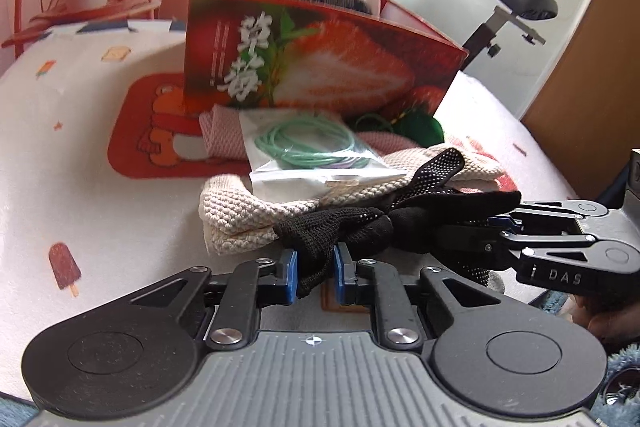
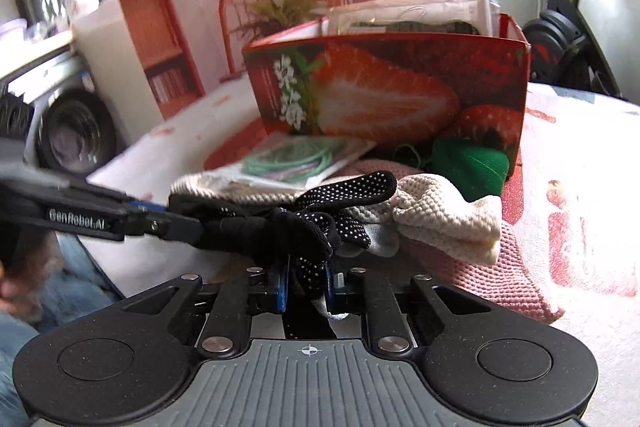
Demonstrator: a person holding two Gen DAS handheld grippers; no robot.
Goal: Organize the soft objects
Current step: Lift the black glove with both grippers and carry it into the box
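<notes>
A black dotted knit glove (image 1: 360, 223) lies bunched at the near edge of the table, over a cream knit cloth (image 1: 248, 211). My left gripper (image 1: 315, 273) is shut on one part of the glove. My right gripper (image 2: 306, 281) is shut on another part of the glove (image 2: 304, 223). In the left wrist view the right gripper (image 1: 472, 227) comes in from the right. In the right wrist view the left gripper (image 2: 188, 223) comes in from the left. The red strawberry box (image 1: 320, 63) stands behind, with packets inside.
A clear bag of green cord (image 1: 308, 147) lies on a pink knit cloth (image 1: 224, 135) before the box. A green thread spool (image 2: 472, 163) sits to the right. The table carries a white printed cloth (image 1: 100, 167). An exercise bike (image 1: 516, 15) stands behind.
</notes>
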